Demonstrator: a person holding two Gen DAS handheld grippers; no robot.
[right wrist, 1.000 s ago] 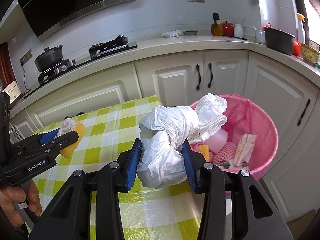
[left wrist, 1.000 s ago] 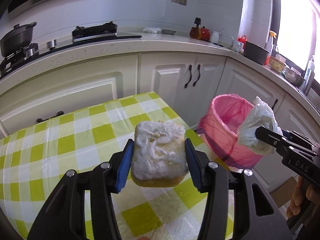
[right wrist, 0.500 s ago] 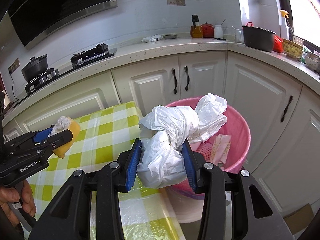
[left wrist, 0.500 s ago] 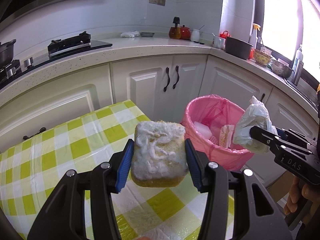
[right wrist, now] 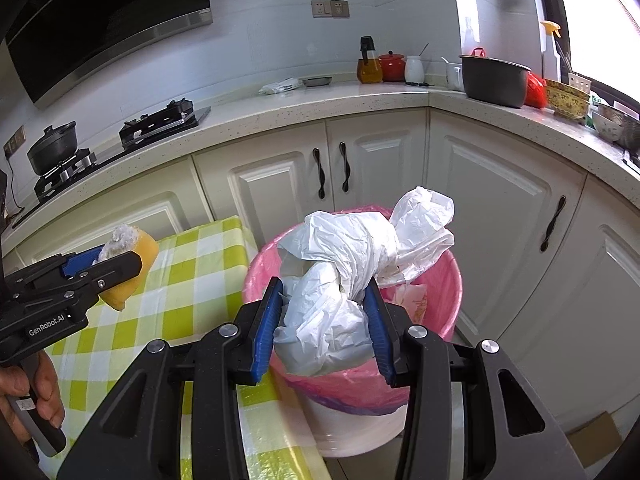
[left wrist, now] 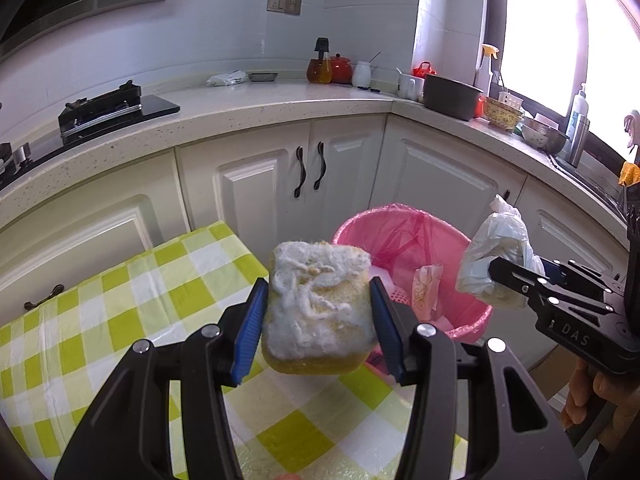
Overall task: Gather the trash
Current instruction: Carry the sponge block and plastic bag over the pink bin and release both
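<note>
- Yellow foam with a matted white-grey top: the sponge (left wrist: 318, 308) sits clamped between the blue pads of the left gripper (left wrist: 318, 320), held in the air above the table corner and just beside the bin.
- The white plastic bag (right wrist: 352, 276), crumpled, is squeezed between the pads of the right gripper (right wrist: 324, 324); its loose upper end reaches over the open mouth of the bin.
- The pink-lined trash bin (right wrist: 440, 344) stands on the floor, touching or almost touching the table edge; from these views I cannot tell which. Inside lie a paper packet and some other scraps.
- In the left wrist view the bin (left wrist: 472, 316) shows its rim free on the far side, toward the cabinets.
- The table (right wrist: 200, 272), with a green and white checked cloth under clear film, ends in a corner next to the bin.
- White cabinet doors (right wrist: 384, 176) with dark handles stand behind the bin, with a strip of floor between them.
- The speckled countertop (left wrist: 280, 100) above carries a stove, a dark pot and jars, well apart from both grippers.
</note>
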